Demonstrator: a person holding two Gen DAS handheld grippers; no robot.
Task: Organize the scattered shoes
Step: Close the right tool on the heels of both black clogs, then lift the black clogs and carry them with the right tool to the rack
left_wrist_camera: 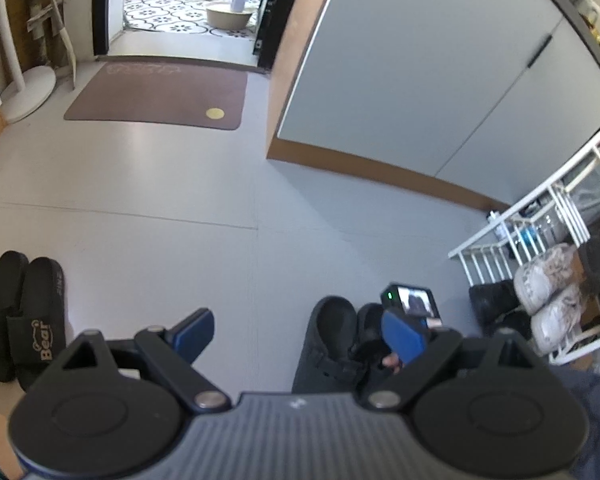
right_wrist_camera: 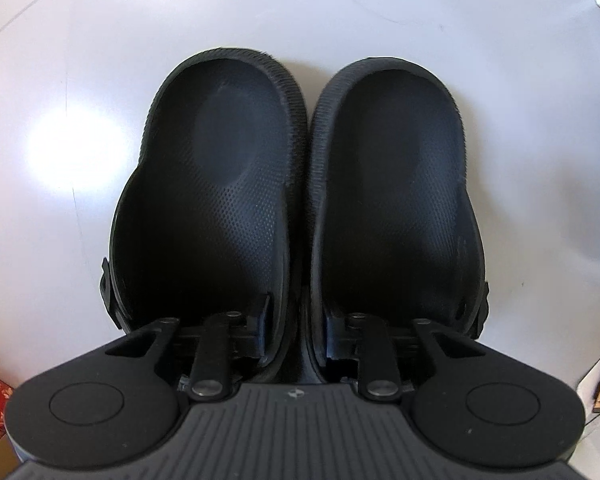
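Two black clogs stand side by side on the pale floor, the left clog (right_wrist_camera: pixel 220 184) and the right clog (right_wrist_camera: pixel 396 184), heels toward the top of the right wrist view. My right gripper (right_wrist_camera: pixel 298 328) points steeply down, one finger inside each clog, shut on their two touching inner walls. In the left wrist view the same clogs (left_wrist_camera: pixel 332 336) lie low and right of centre, partly behind my blue finger pad (left_wrist_camera: pixel 404 336). My left gripper (left_wrist_camera: pixel 300 330) hovers open above the floor with nothing between its fingers.
A pair of black "Bear" slides (left_wrist_camera: pixel 24 320) sits at the left edge. A white shoe rack (left_wrist_camera: pixel 556 208) at the right holds pale sneakers (left_wrist_camera: pixel 548 280) and dark shoes. A grey cabinet (left_wrist_camera: pixel 420 80), a brown mat (left_wrist_camera: pixel 160 96) and a bathroom doorway lie farther off.
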